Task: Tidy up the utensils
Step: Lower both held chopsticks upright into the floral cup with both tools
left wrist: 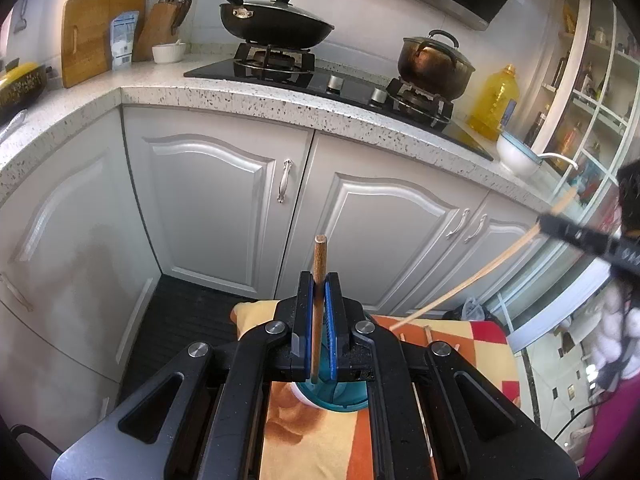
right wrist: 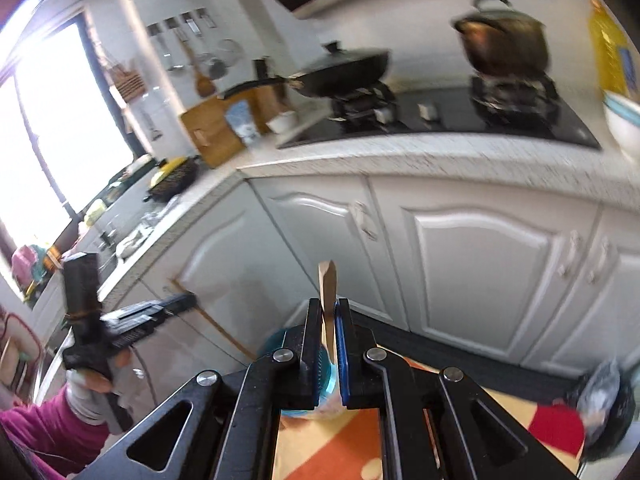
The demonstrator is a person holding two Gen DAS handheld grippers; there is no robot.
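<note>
- I see a dark brown wooden stick (left wrist: 319, 304), round-ended, standing nearly upright between my left claw's blue pads, its lower end over a teal cup (left wrist: 332, 396).
- A pair of pale bamboo chopsticks (left wrist: 468, 280) slants down leftward from my right claw, tips above the orange patterned cloth; their flat cut end (right wrist: 327, 292) pokes up past the pads.
- The teal cup stands on the cloth, near.

Daylight blows out the tall window (right wrist: 60, 128) at nine o'clock in the right wrist view, which is motion-smeared; the left wrist view stays sharp. Fisheye edges bend and darken.
</note>
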